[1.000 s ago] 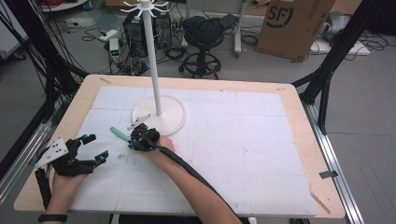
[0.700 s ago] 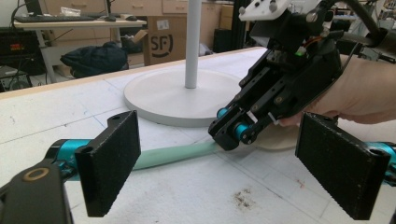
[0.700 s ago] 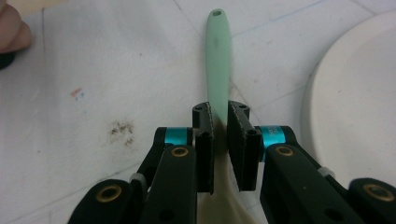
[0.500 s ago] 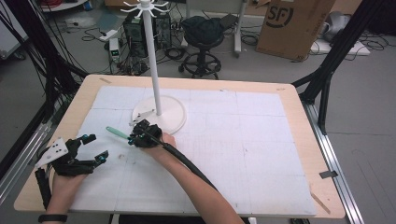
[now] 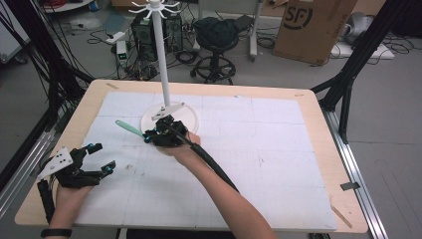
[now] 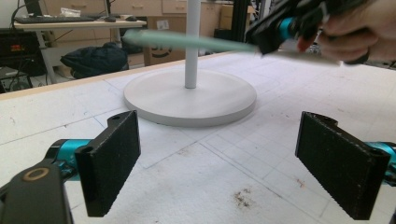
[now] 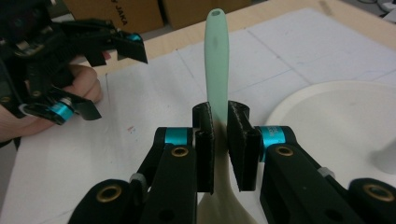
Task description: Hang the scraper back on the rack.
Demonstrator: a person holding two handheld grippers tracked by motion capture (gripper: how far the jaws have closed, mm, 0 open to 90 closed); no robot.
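- The pale green, slim-handled silicone spatula (image 7: 218, 60) is clamped at its neck between the narrow jaws of the right gripper (image 5: 158, 133), just in front of the white round-based hanging stand (image 5: 164, 74).
- It is judged light, with a stiff handle, a softer blade and a smooth, possibly slippery surface; the neck is the soundest place to hold it.
- Compared with a second ago, it has been lifted off the tabletop (image 5: 278, 149) and carried nearer the stand.
- The left gripper (image 5: 94, 159), jaws wide and empty, is kept well left of the stand.
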